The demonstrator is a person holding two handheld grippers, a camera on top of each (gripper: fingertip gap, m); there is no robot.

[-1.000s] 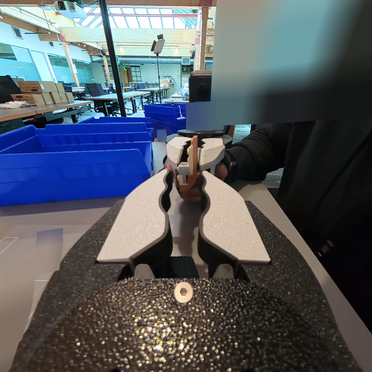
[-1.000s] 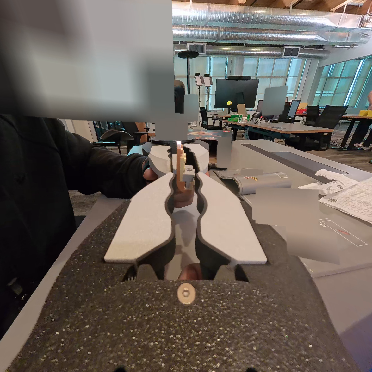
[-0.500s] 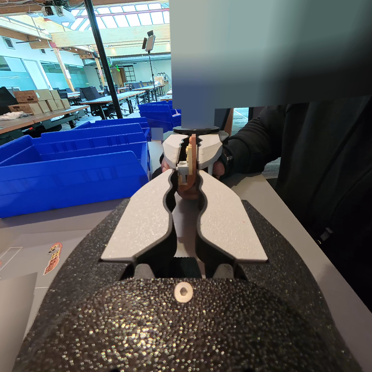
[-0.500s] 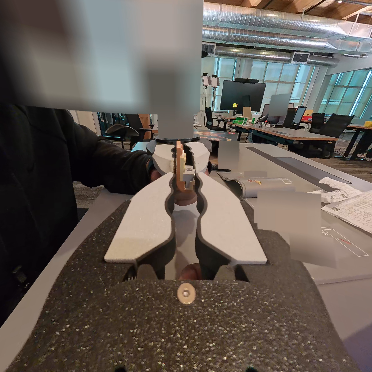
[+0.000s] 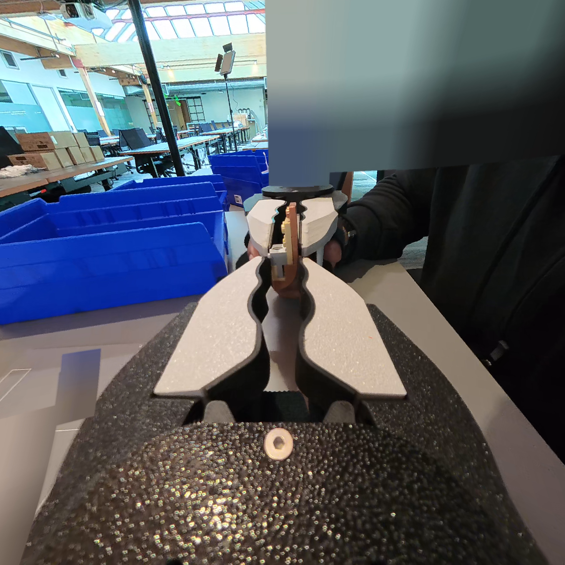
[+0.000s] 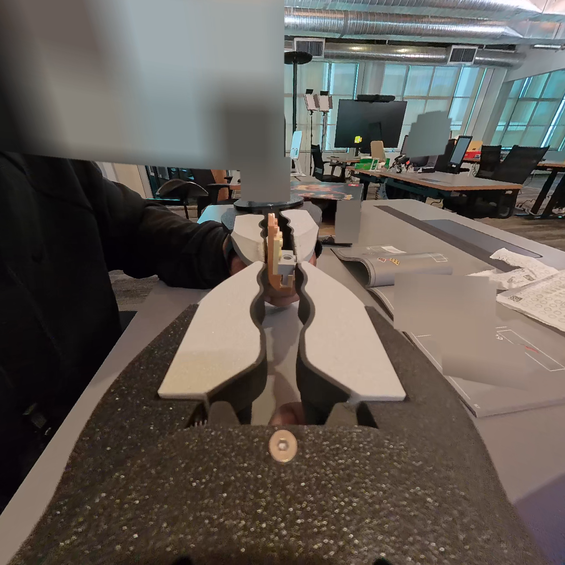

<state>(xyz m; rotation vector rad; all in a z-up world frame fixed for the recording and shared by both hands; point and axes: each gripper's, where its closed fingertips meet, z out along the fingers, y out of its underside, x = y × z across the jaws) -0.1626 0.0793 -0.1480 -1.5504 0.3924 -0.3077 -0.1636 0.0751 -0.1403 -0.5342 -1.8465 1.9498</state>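
Note:
A small brick assembly hangs in the air between my two grippers, which face each other tip to tip. It is a brown plate with a tan plate and a grey brick on its side. My left gripper is shut on its lower part: one pad presses the grey brick, the other the brown plate. My right gripper is shut on the same assembly, one pad on the brown plate and one on the grey brick. Each gripper also shows in the other's view, the right one and the left one.
Blue bins stand on the grey table to the left in the left wrist view. An open booklet and printed sheets lie at the right in the right wrist view. A person's dark sleeve is behind the grippers.
My left gripper's jaws have narrowed onto the assembly, from standing apart around it to pressing on it. My right gripper has kept its hold on the assembly.

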